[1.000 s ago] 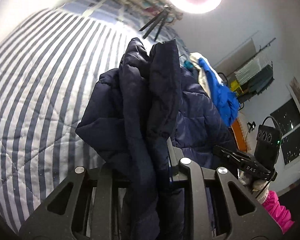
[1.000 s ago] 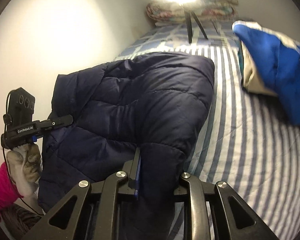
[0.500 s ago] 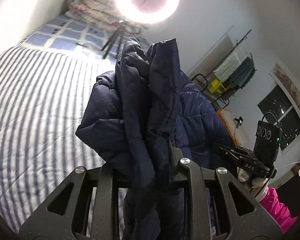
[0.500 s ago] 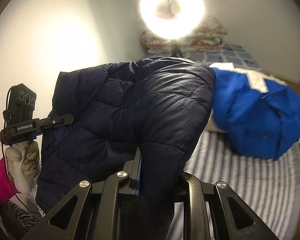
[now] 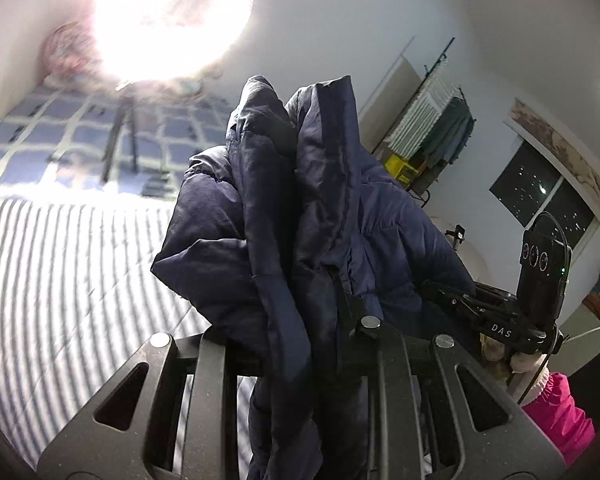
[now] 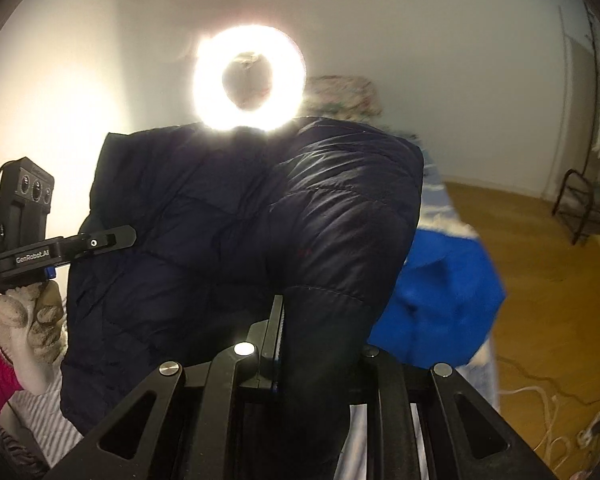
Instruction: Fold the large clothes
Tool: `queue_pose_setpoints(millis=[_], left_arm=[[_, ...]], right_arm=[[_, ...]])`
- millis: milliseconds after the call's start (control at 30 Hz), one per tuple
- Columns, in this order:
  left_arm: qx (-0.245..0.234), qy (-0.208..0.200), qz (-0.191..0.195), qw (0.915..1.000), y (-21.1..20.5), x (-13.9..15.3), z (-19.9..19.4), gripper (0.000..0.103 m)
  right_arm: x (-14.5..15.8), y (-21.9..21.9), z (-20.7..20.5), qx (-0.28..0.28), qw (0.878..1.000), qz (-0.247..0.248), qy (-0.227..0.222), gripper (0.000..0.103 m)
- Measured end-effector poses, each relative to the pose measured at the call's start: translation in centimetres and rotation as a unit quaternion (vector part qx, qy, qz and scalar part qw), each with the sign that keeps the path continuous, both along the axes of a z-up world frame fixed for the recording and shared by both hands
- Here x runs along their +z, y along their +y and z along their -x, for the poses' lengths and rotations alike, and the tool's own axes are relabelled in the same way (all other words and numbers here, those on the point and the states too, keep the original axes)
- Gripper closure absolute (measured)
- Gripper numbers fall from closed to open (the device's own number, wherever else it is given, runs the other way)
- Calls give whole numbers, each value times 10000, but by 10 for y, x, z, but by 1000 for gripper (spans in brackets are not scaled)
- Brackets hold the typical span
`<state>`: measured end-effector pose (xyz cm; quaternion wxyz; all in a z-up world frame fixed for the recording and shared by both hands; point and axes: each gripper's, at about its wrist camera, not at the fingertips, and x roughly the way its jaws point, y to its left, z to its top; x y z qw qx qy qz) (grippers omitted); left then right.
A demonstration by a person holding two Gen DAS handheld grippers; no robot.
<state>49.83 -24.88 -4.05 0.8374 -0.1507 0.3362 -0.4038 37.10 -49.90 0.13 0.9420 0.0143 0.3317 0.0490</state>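
Jacket (image 5: pixel 300 216): navy, quilted, held in the air between both tongs, above the striped bed (image 5: pixel 72 272).
Left gripper (image 5: pixel 300 344): clenched on a bunched edge, fabric rising to 12 o'clock.
Right gripper (image 6: pixel 320 344): clenched on a padded fold.
Change: a second ago the jacket hung low over the bed; both tongs have since tilted up toward the ring light (image 6: pixel 248 78). Likely a lift to shake it flat before folding.
Blue garment (image 6: pixel 440 300): at 3 o'clock, untouched.

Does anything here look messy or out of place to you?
Only one thing stands out: a blue jacket lies crumpled in a heap on the striped bed, not folded. The navy puffer jacket is bunched too, but it is held up between the left gripper and the right gripper. Nothing looks spilled or damaged.
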Motion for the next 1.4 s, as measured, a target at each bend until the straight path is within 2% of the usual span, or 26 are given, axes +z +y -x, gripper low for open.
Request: queue_pose_setpoints(millis=[167, 400, 633, 767, 833, 867, 933, 1000, 1033, 1067, 1100, 1233, 1400], left_arm=[[-23, -134, 98, 9999, -44, 10, -28, 82], [69, -175, 193, 9996, -90, 6, -75, 82], [266, -131, 147, 9995, -124, -13, -110, 82], [488, -6, 135, 9987, -137, -31, -127, 82], [603, 58, -36, 9982, -145, -45, -140, 82], [675, 113, -161, 9975, -147, -53, -145, 81], [833, 297, -410, 9952, -152, -67, -154, 80], [1065, 530, -624, 9909, -152, -82, -163, 69], [1189, 594, -719, 9885, -150, -88, -166, 64], [1256, 621, -766, 9872, -149, -90, -168, 53], [1283, 620, -785, 9867, -147, -92, -168, 51], [1274, 534, -973, 9856, -146, -88, -164, 49], [1184, 314, -1095, 9864, -142, -66, -144, 49]], right_arm=[[11, -33, -25, -212, 9993, 246, -185, 86], [15, -59, -63, -461, 9968, 604, -247, 86], [0, -74, -110, -623, 9935, 937, -176, 86], [-18, -73, -135, -705, 9908, 1152, -56, 86], [-32, -78, -151, -780, 9886, 1278, 154, 82], [-40, -81, -158, -880, 9862, 1371, 291, 77], [-52, -87, -168, -1217, 9777, 1645, 464, 58], [-59, -97, -174, -1591, 9680, 1891, 435, 52], [-60, -101, -173, -1698, 9674, 1835, 413, 50], [-60, -106, -172, -1738, 9697, 1665, 409, 49], [-59, -111, -171, -1771, 9712, 1539, 404, 48], [-58, -119, -169, -1812, 9729, 1394, 338, 48], [-45, -106, -147, -1760, 9753, 1314, 226, 48]])
